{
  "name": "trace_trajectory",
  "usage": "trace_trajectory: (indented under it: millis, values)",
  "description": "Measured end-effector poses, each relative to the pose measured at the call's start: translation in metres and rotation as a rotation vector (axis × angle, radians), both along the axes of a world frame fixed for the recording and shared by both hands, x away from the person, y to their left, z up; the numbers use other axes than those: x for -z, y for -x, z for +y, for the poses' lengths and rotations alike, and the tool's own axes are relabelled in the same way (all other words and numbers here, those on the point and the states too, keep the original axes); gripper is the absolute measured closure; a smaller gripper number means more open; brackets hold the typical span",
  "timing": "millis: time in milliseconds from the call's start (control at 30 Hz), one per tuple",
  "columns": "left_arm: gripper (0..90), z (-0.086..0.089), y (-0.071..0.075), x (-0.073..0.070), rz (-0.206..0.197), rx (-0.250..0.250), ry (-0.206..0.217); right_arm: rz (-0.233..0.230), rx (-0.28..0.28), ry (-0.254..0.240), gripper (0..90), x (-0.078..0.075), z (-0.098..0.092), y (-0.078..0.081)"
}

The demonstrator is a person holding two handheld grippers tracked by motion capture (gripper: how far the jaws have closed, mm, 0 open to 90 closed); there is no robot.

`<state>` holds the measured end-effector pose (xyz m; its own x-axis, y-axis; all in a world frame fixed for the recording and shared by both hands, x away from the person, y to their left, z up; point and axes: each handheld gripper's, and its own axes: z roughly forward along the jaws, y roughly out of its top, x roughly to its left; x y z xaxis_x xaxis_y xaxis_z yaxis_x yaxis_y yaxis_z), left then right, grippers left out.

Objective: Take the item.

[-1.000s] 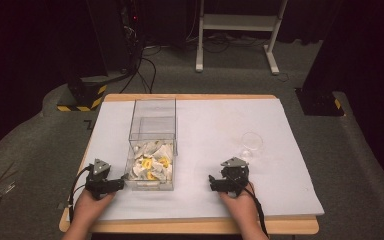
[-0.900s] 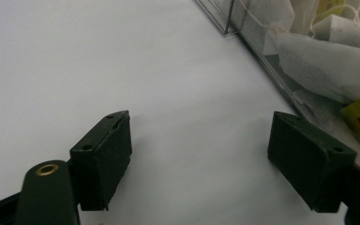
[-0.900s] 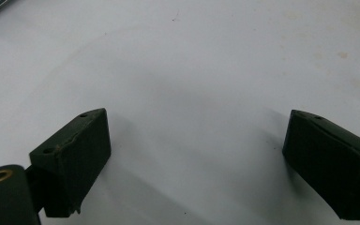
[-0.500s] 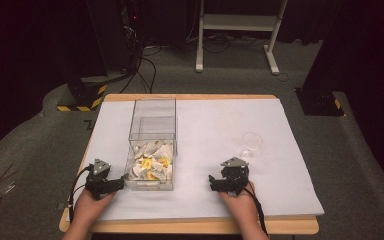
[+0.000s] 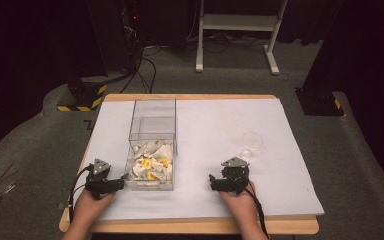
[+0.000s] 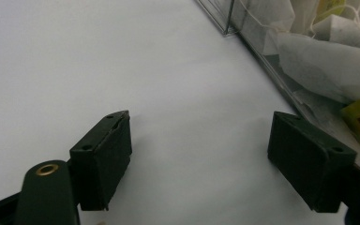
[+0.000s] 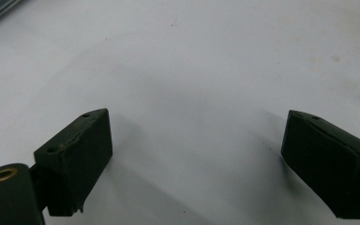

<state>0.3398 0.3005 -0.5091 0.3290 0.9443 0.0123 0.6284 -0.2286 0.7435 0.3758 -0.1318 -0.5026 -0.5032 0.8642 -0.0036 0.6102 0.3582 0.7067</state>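
A clear plastic box (image 5: 152,145) stands on the white table cover, left of centre, with several white and yellow tea bags (image 5: 150,165) heaped in its near end. My left gripper (image 5: 117,184) rests on the cover just left of the box's near corner, open and empty. In the left gripper view its jaws stand wide apart (image 6: 199,164), with the box wall and tea bags (image 6: 318,61) at the upper right. A small clear cup (image 5: 252,142) stands right of centre. My right gripper (image 5: 212,182) lies on the cover in front of the cup, open with nothing between its jaws (image 7: 194,164).
The white cover (image 5: 205,125) spans most of the wooden table (image 5: 190,226). Beyond the table's far edge are a white stand's legs (image 5: 235,45), cables and a yellow-and-black striped base (image 5: 82,97) on the grey floor.
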Motion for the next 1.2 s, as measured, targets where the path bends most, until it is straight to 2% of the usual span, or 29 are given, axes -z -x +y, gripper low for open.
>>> trace_trajectory:
  millis: [33,100,167,467,867,1000,1200]
  values:
    - [22.0,0.000,0.000,0.000,0.000,0.000,0.000,-0.004,-0.003,-0.025,9.6,-0.002,-0.001,0.001]
    - [21.9,0.000,0.000,0.000,-0.001,0.001,-0.002,-0.002,-0.011,-0.036,10.1,-0.003,-0.001,0.002]
    - [22.0,0.000,0.000,0.000,-0.001,0.001,-0.002,0.004,-0.012,-0.040,10.2,-0.004,0.000,0.003]
    - [22.0,0.000,0.000,0.000,0.000,0.000,0.000,-0.042,-0.040,-0.050,12.5,-0.013,0.006,0.011]
    - [22.0,0.000,0.000,0.000,0.000,0.000,0.000,-0.056,-0.039,-0.065,13.2,-0.017,0.006,0.014]
    - [22.0,0.000,0.000,0.000,0.000,0.000,0.000,-0.081,-0.046,-0.068,13.6,-0.018,0.006,0.014]
    - [22.0,0.000,0.000,0.000,0.000,0.000,0.000,-0.091,-0.063,-0.076,15.1,-0.021,0.006,0.016]
